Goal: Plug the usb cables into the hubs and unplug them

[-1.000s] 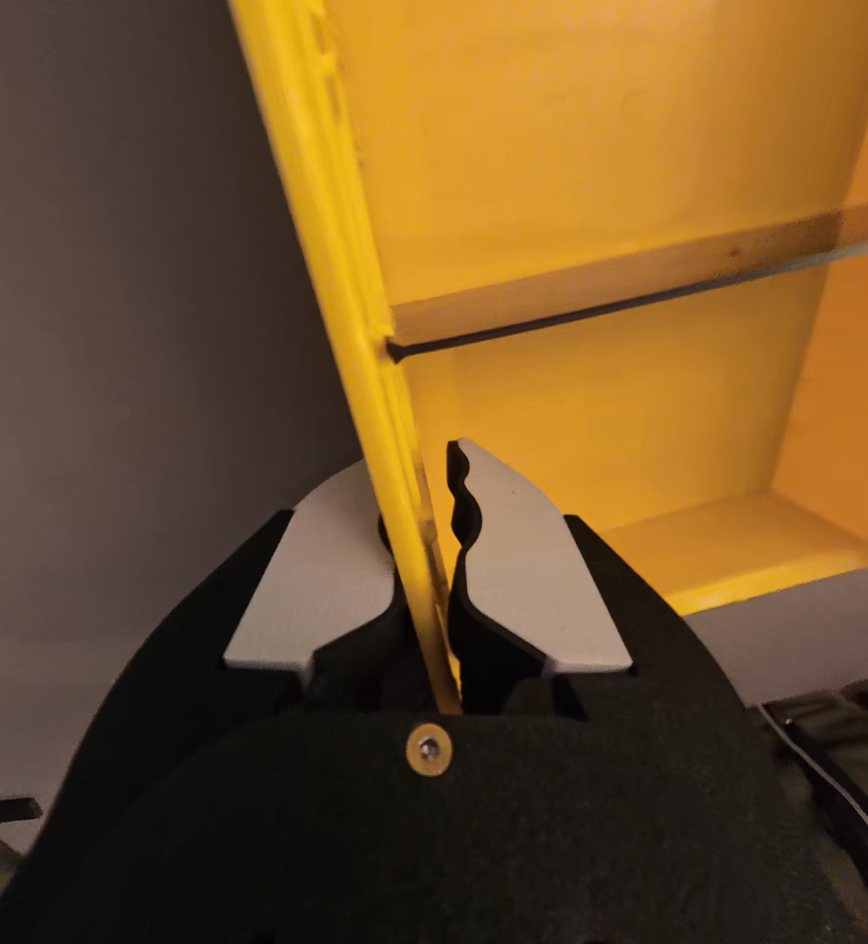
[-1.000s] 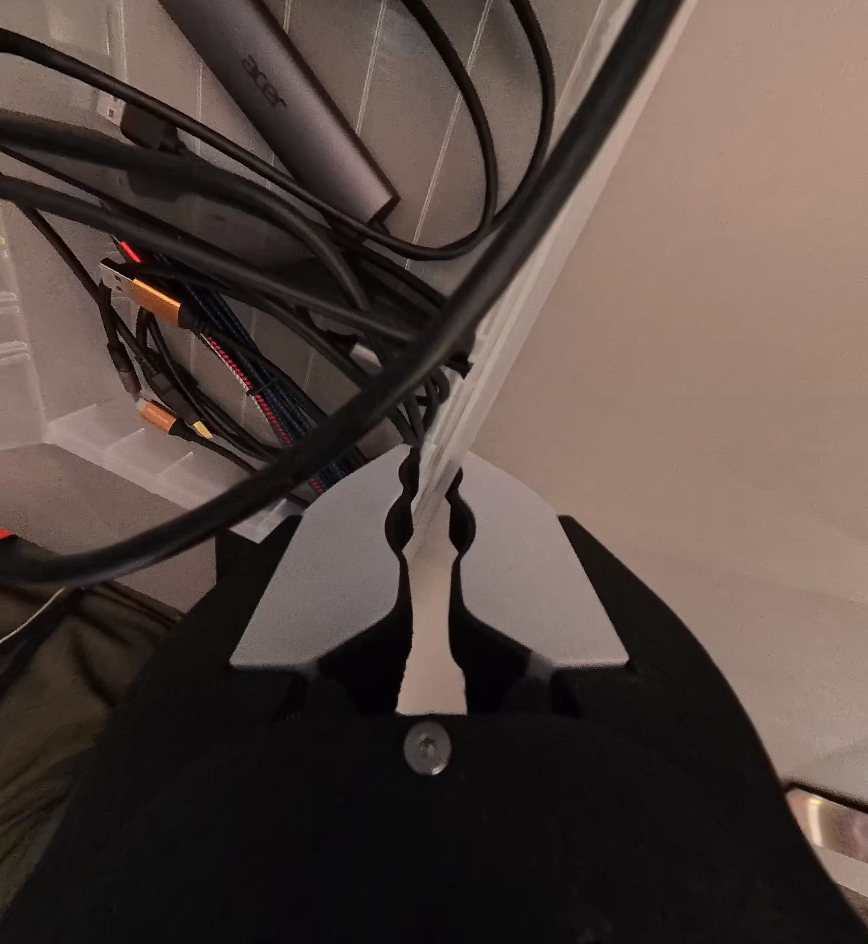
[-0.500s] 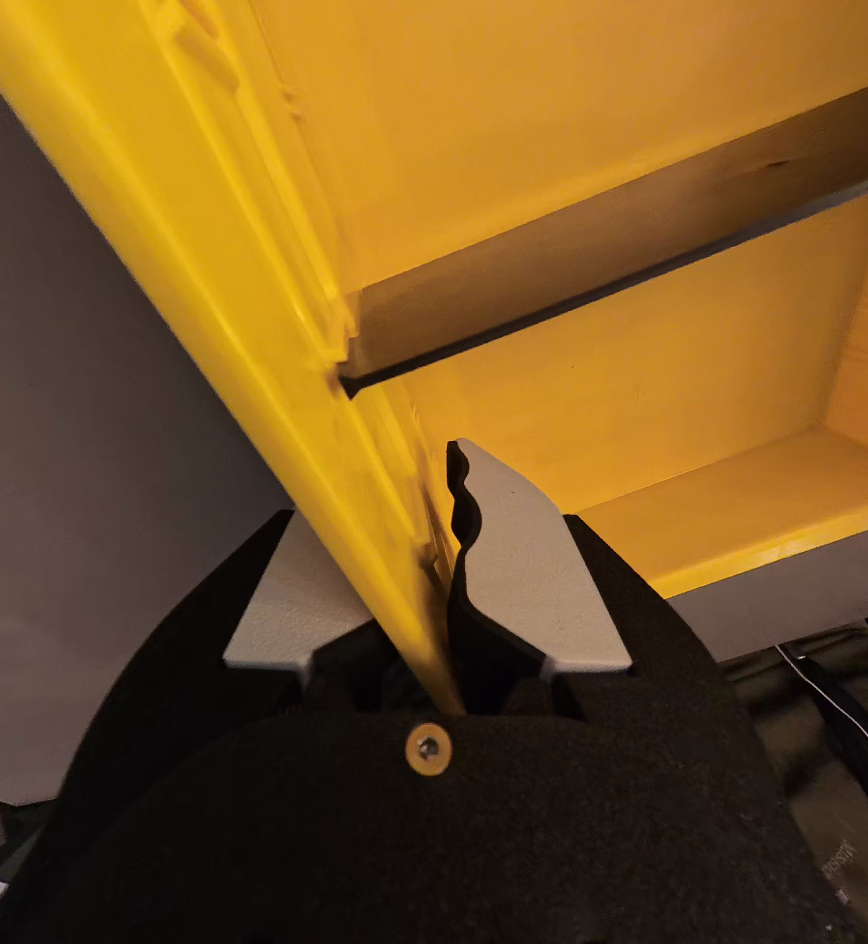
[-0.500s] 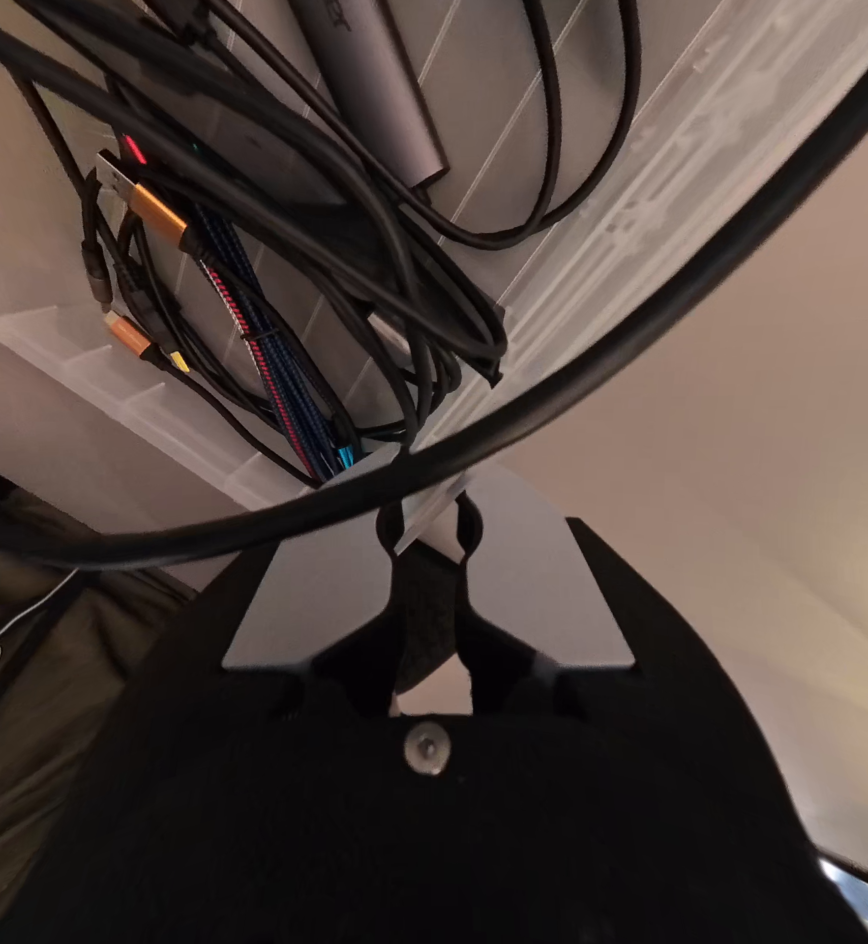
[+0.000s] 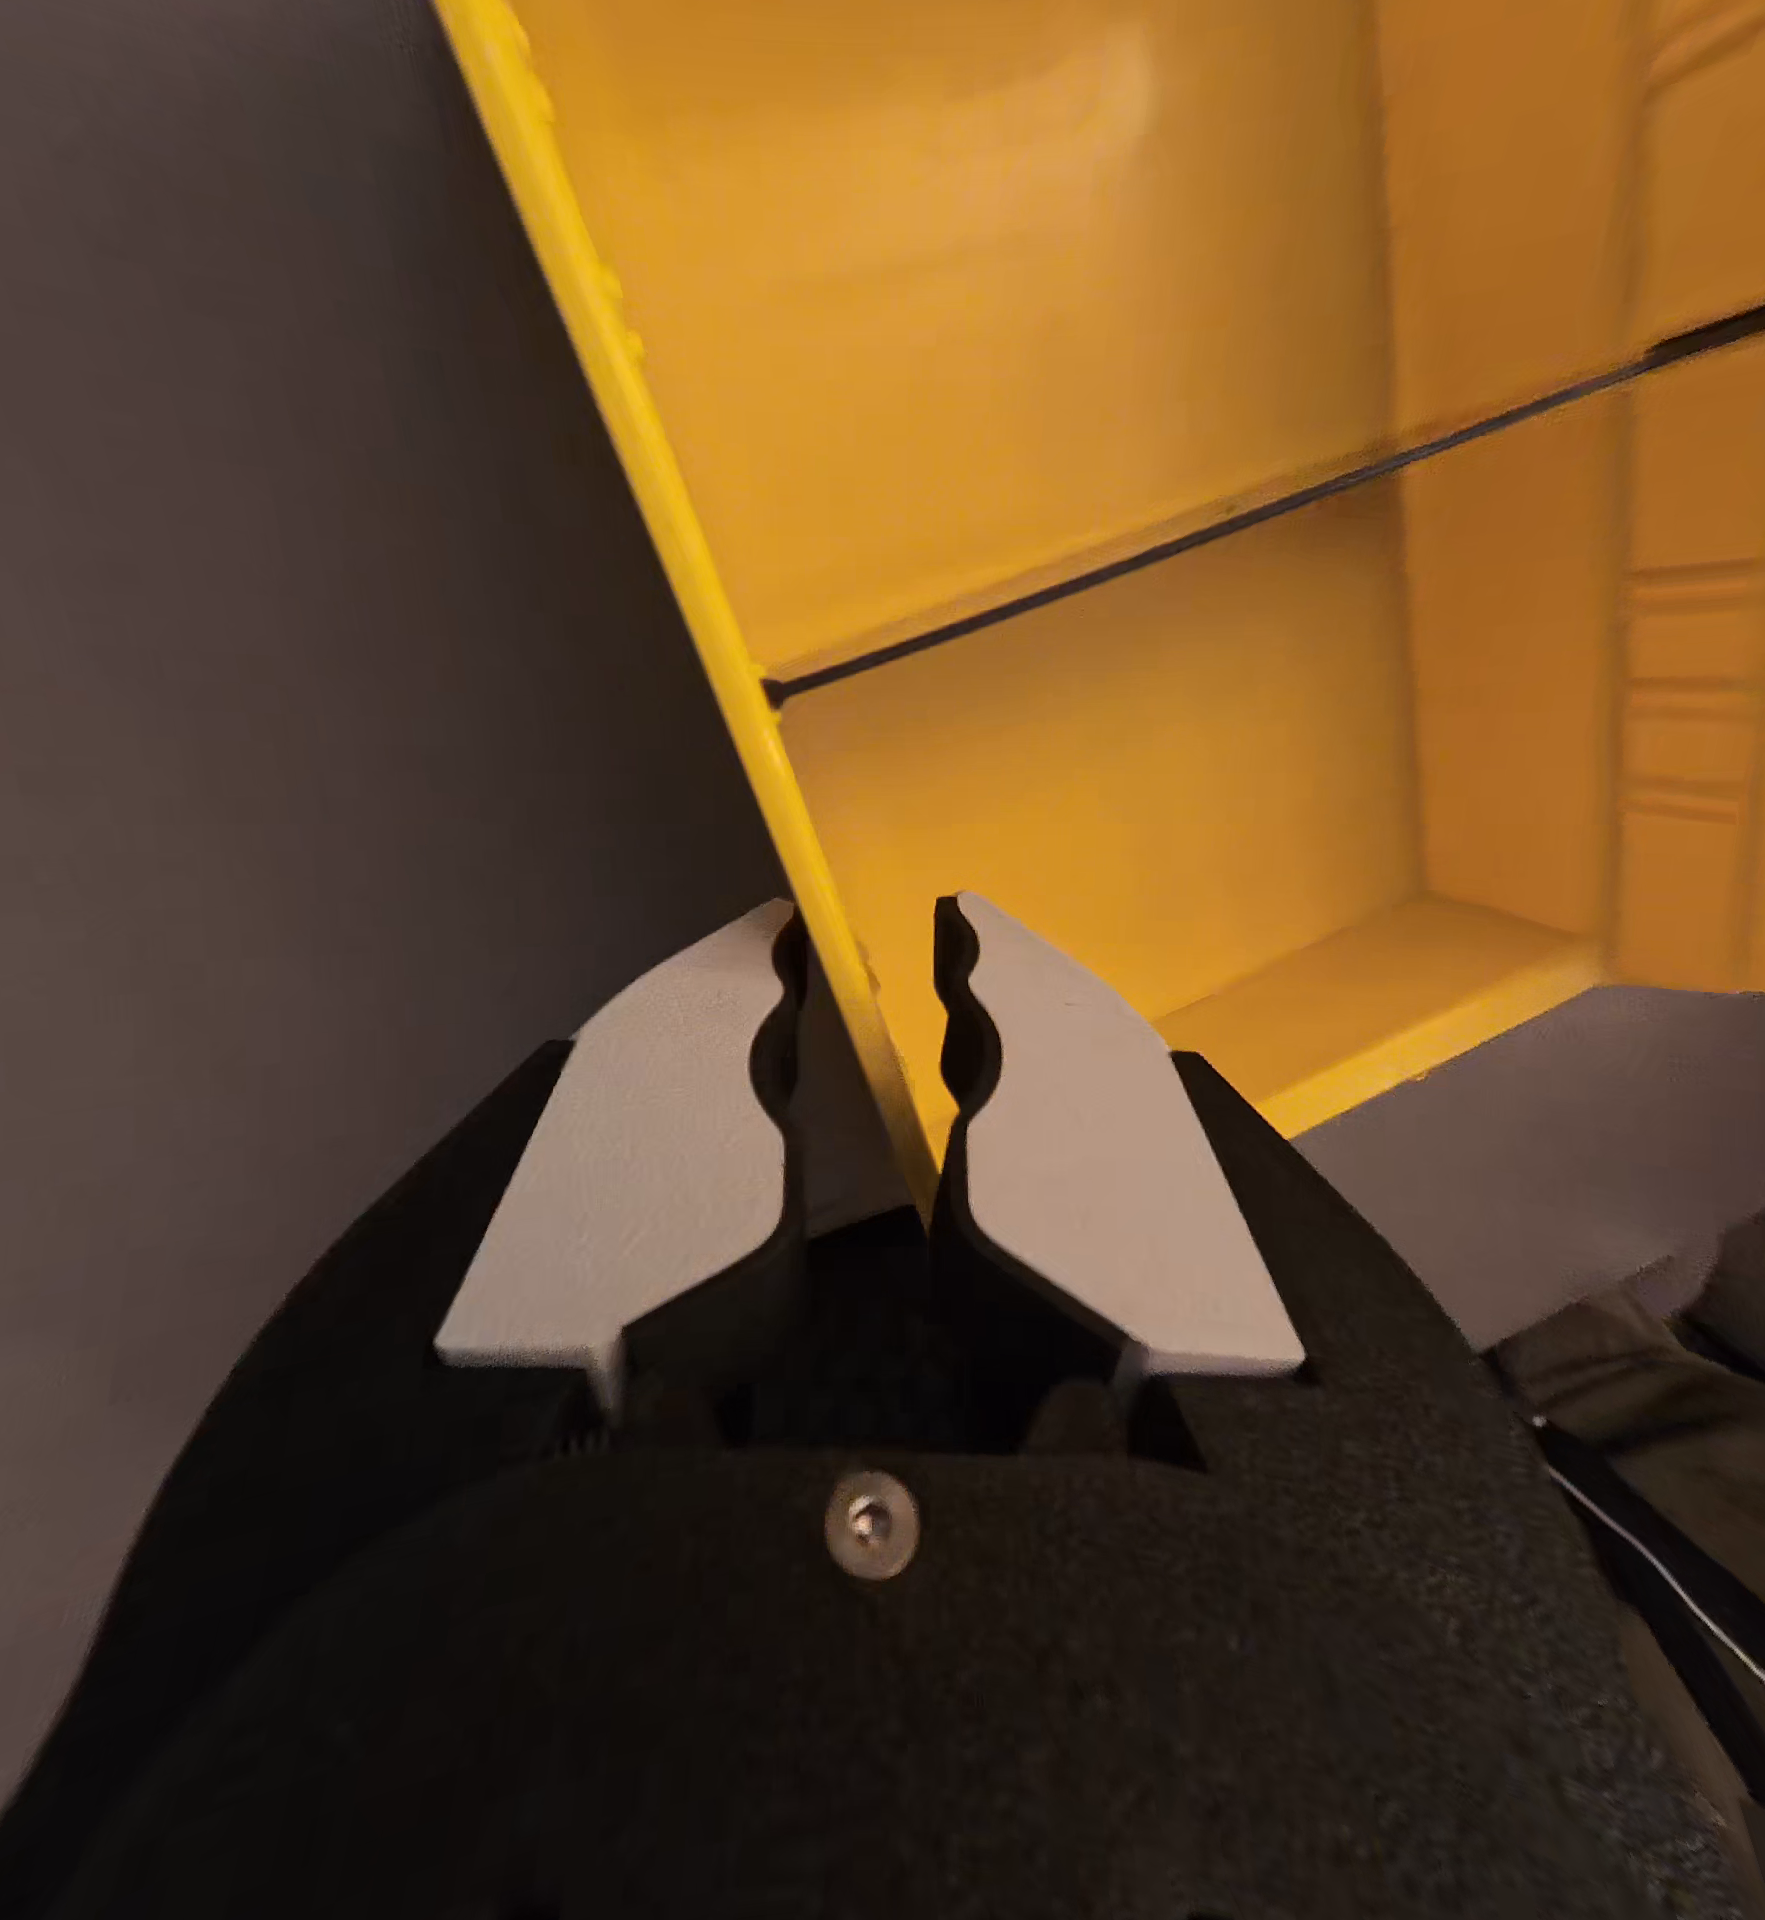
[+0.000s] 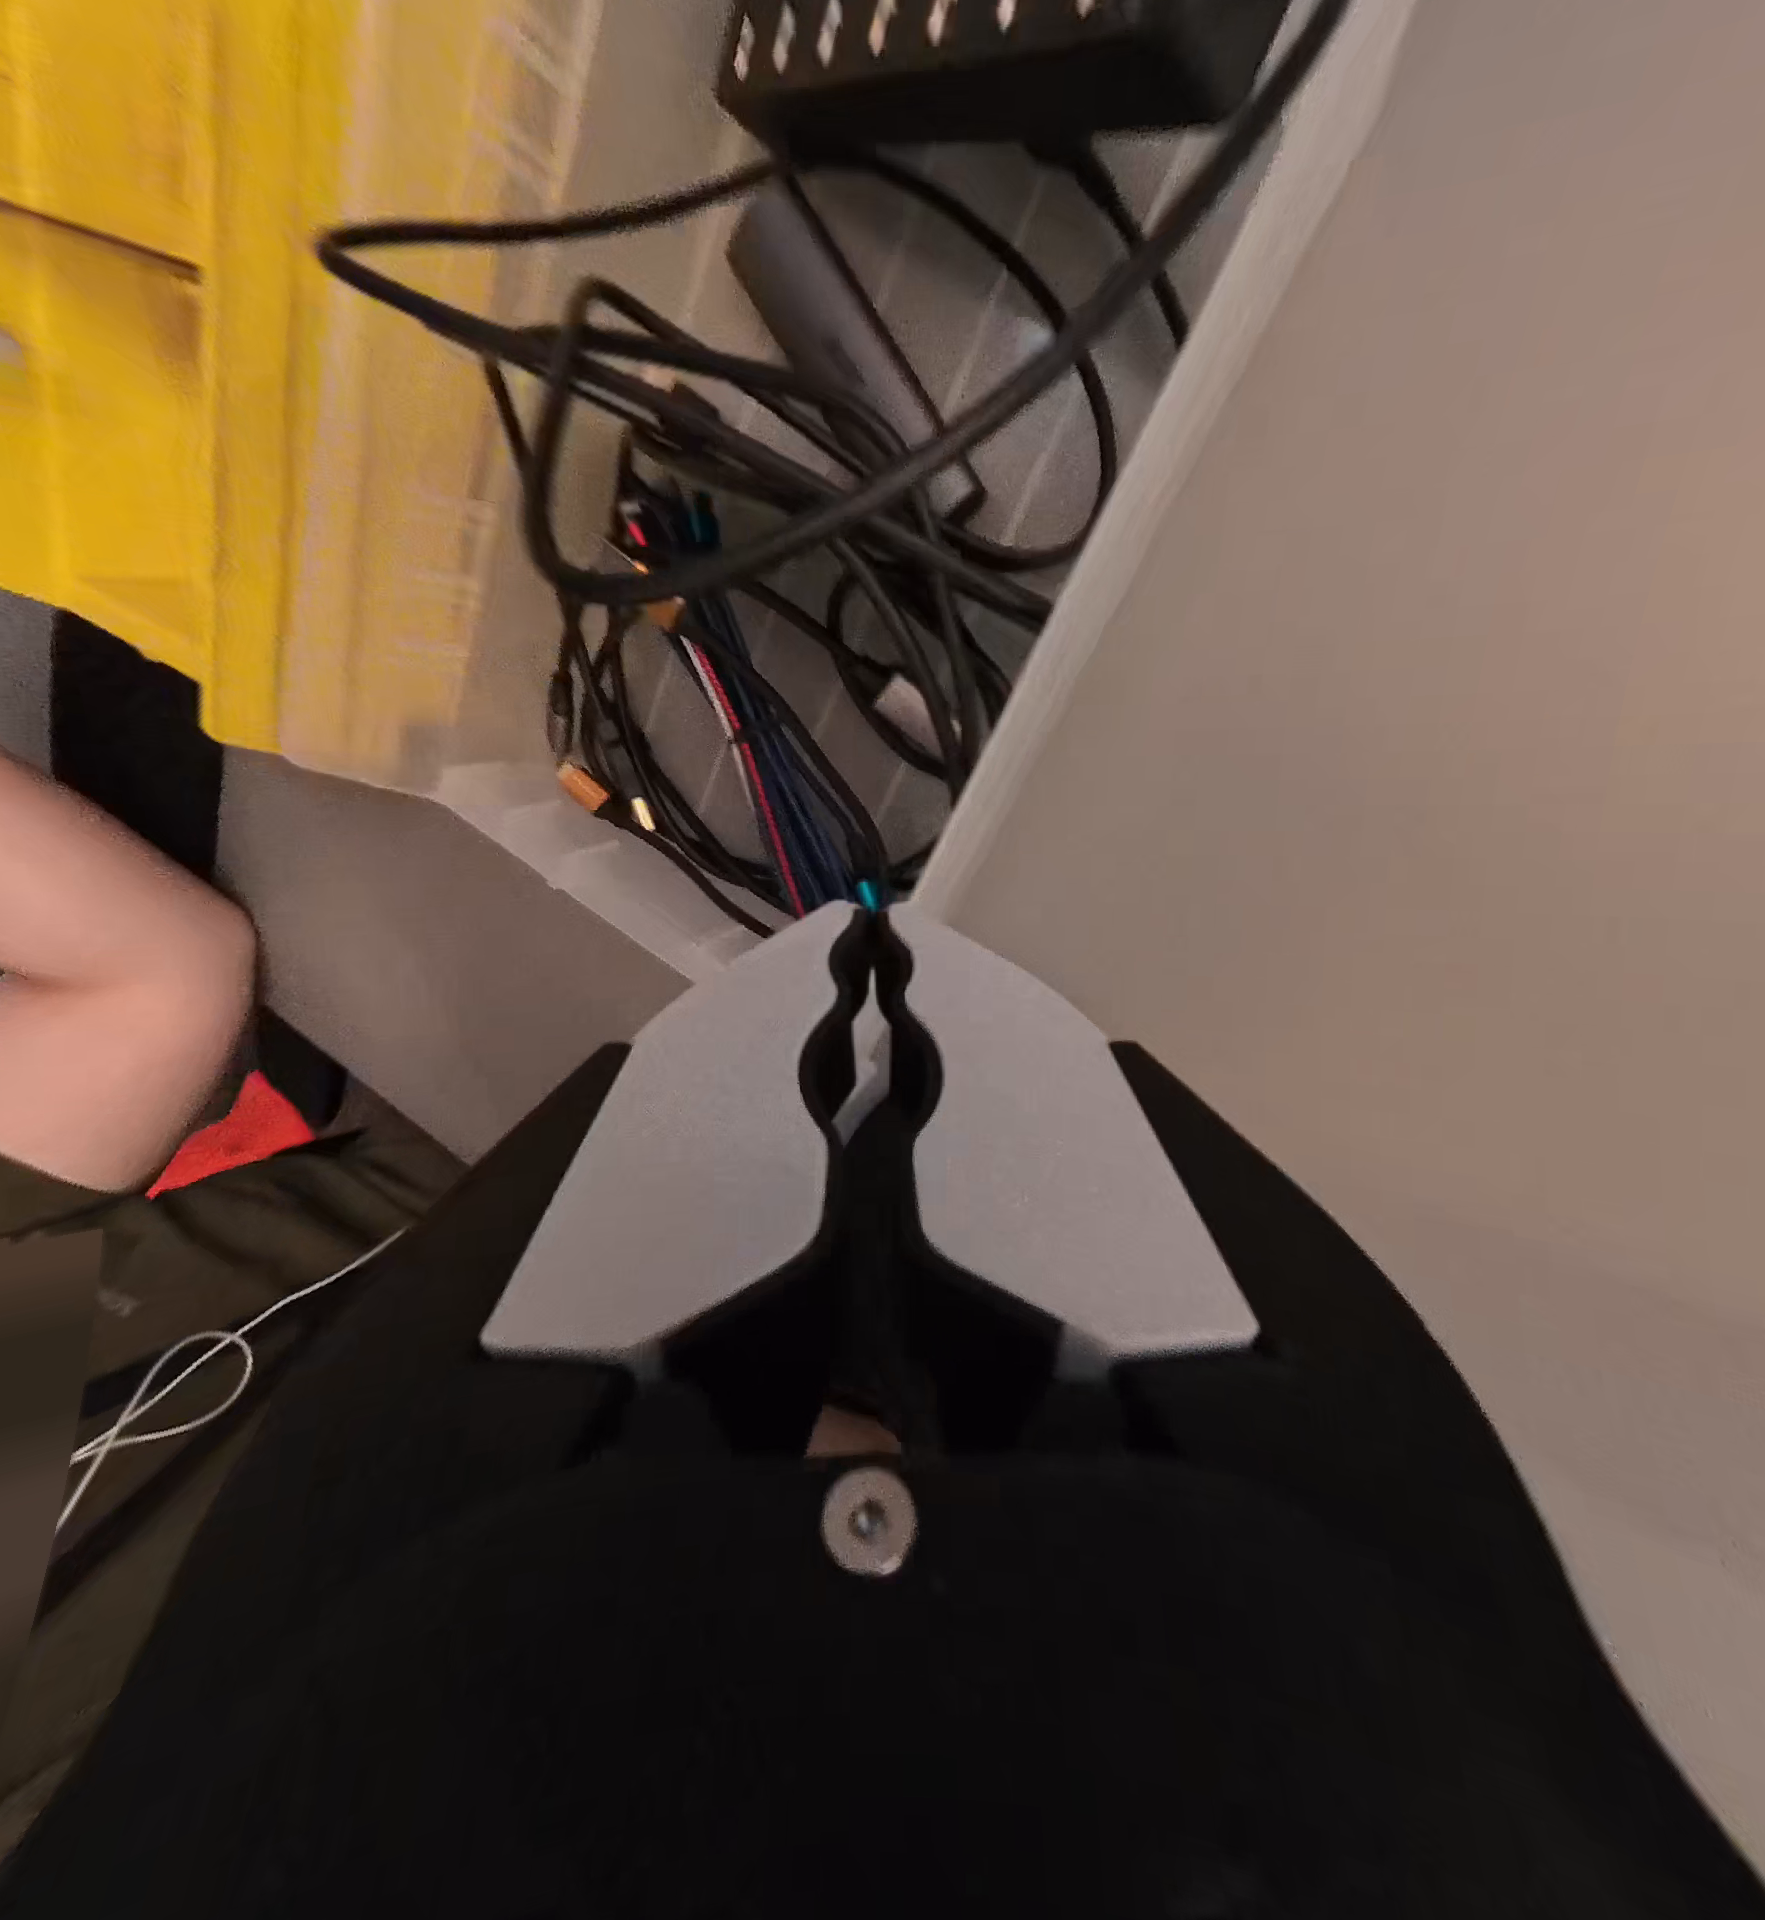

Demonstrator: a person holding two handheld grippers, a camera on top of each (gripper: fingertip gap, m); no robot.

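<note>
Left wrist view: left gripper, grey fingers on black body, jaws parted by a narrow gap; the thin side wall of a yellow bin runs between them, resting against the right finger near its base, apart from the left finger, so not clamped. A dark divider crosses the bin's interior. Grey tabletop to the left; olive fabric at lower right. Right wrist view: right gripper, jaws closed nearly tip to tip, nothing visibly held; whether a sliver of the bin edge sits in the gap cannot be told. Just ahead, a translucent white bin holding tangled usb cables, black, plus one red-and-blue braided, a grey hub and a black multi-port hub. Yellow bin at upper left; a person's bare forearm at left.
</note>
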